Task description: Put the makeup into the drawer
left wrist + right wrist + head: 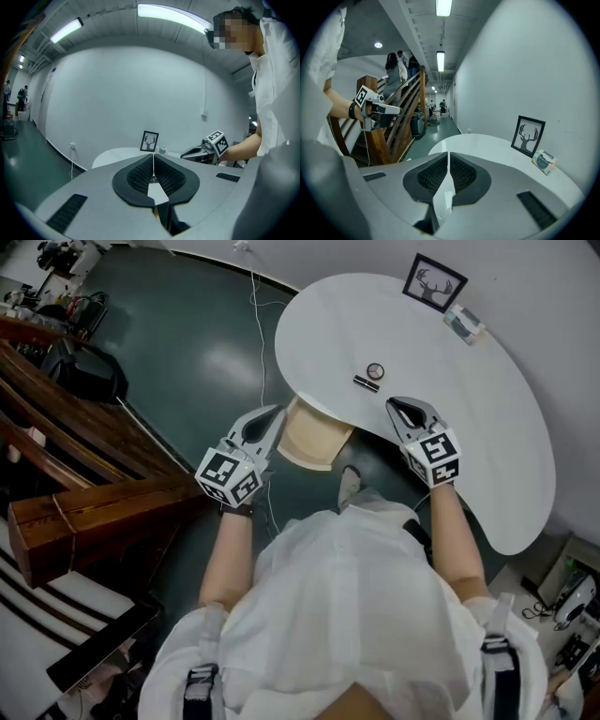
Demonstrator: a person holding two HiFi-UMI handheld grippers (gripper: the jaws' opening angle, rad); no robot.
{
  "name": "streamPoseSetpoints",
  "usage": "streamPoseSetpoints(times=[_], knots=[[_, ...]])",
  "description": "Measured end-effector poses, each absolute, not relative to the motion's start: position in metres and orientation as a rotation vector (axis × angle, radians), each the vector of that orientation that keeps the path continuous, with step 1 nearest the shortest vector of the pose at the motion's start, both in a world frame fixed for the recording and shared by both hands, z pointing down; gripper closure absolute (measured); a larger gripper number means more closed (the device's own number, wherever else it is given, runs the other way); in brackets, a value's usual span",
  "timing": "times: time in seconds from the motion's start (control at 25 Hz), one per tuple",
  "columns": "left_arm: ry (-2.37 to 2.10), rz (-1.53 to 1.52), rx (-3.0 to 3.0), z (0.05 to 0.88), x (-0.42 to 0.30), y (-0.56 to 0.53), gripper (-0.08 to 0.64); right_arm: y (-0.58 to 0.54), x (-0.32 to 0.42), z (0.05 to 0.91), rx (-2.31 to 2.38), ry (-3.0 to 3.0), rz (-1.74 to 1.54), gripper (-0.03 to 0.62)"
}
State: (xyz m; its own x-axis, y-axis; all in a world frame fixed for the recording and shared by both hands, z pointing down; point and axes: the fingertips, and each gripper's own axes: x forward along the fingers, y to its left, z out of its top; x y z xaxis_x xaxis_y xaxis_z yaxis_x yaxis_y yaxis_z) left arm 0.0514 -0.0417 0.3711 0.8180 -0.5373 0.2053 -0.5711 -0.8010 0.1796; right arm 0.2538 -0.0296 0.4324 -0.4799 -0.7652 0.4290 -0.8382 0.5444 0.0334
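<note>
On the white curved table [487,427] lie a small round compact [375,370] and, just in front of it, a dark flat makeup piece [367,383]. Under the table's near edge a pale wooden drawer [309,439] stands pulled out. My left gripper [275,412] hangs off the table beside the drawer's left side, shut and empty; its pads meet in its own view [153,157]. My right gripper [397,404] hovers over the table's near edge, to the right of the makeup and a little nearer me, shut with nothing in it [448,154].
A framed deer picture [435,282] and a small box [465,324] stand at the table's far edge. A wooden stair rail [84,512] runs along the left. A cable [259,343] trails over the dark floor. People stand on the stairs [396,70] far off.
</note>
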Motion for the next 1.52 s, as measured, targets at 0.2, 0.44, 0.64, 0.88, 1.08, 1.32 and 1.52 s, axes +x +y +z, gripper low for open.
streamPoseSetpoints(times=[0.2,0.44,0.64,0.88,1.08,1.32,1.52], knots=[[-0.838,0.254,2.759,0.385,0.071,-0.054,0.541,-0.049,0.261,0.450,1.231,-2.379,0.275,0.581],[-0.804,0.301,2.743,0.402,0.081,-0.061,0.541,-0.064,0.256,0.476,1.113,-2.345,0.300,0.580],[-0.783,0.312,2.710,0.414,0.075,-0.069,0.541,-0.078,0.243,0.499,1.035,-2.306,0.329,0.551],[-0.758,0.318,2.683,0.423,0.064,-0.080,0.541,-0.100,0.238,0.525,0.986,-2.205,0.337,0.545],[-0.753,0.319,2.668,0.427,0.053,-0.087,0.541,-0.111,0.236,0.546,0.932,-2.128,0.350,0.543],[-0.766,0.325,2.641,0.435,0.043,-0.088,0.541,-0.116,0.234,0.572,0.860,-2.035,0.343,0.531],[-0.775,0.320,2.614,0.439,0.037,-0.086,0.541,-0.120,0.231,0.582,0.800,-1.981,0.315,0.522]])
